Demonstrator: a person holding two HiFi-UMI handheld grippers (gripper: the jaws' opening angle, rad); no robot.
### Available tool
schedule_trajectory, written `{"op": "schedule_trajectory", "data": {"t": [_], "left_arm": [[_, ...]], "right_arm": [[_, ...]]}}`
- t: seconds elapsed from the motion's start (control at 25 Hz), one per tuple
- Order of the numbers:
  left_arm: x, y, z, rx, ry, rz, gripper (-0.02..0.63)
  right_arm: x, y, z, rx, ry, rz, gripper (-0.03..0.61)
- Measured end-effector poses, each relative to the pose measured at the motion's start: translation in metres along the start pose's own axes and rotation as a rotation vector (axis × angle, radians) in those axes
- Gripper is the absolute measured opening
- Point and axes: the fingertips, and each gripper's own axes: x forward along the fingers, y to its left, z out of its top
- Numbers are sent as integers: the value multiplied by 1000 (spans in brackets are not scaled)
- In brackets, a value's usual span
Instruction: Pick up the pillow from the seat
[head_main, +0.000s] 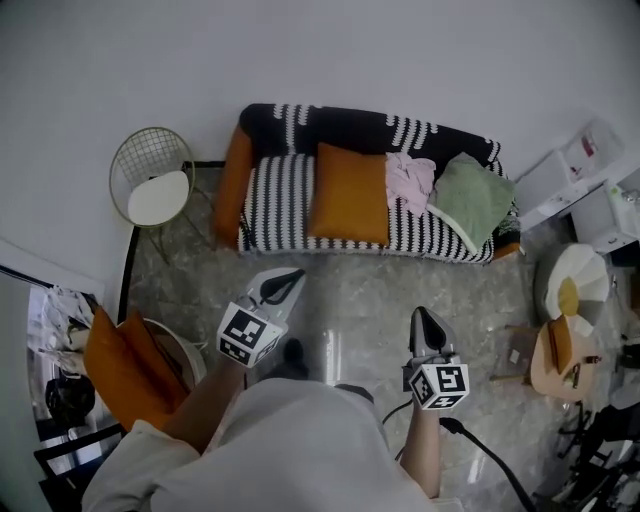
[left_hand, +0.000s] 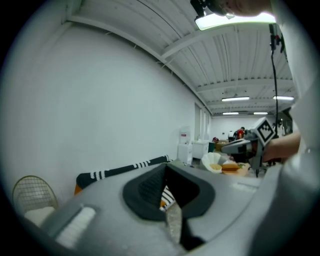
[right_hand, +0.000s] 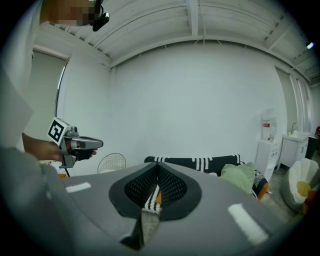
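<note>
An orange pillow (head_main: 349, 194) leans upright on the seat of a black-and-white striped sofa (head_main: 270, 205) in the head view. A pink cloth (head_main: 410, 182) and a green pillow (head_main: 475, 197) lie to its right on the same seat. My left gripper (head_main: 283, 284) is held in the air in front of the sofa, shut and empty, well short of the pillow. My right gripper (head_main: 424, 324) hangs further back and to the right, also shut with nothing in it. In the right gripper view the sofa (right_hand: 200, 163) and green pillow (right_hand: 242, 176) show past the closed jaws.
A wire chair (head_main: 155, 185) with a white seat stands left of the sofa. Orange cushions (head_main: 120, 365) sit on another chair at the near left. White cabinets (head_main: 585, 180) and a round table (head_main: 562, 355) with items stand at the right. Marbled floor (head_main: 360, 300) lies between me and the sofa.
</note>
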Motion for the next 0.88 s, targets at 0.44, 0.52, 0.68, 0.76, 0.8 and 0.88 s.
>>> {"op": "schedule_trajectory", "data": {"t": [0.44, 0.52, 0.68, 0.76, 0.8, 0.88], "left_arm": [[15, 72, 0, 20, 16, -23, -2], [17, 78, 1, 18, 16, -24, -2], [18, 87, -1, 16, 19, -25, -2], [21, 91, 0, 13, 19, -23, -2], [23, 92, 0, 12, 19, -22, -2], [28, 96, -1, 11, 21, -18, -2]], "right_arm": [[62, 15, 18, 11, -7, -49, 6], [68, 16, 20, 14, -6, -52, 6], [78, 20, 23, 9, -4, -48, 6], [83, 19, 23, 9, 1, -46, 6], [86, 18, 23, 9, 3, -45, 6], [92, 14, 22, 10, 8, -42, 6]]}}
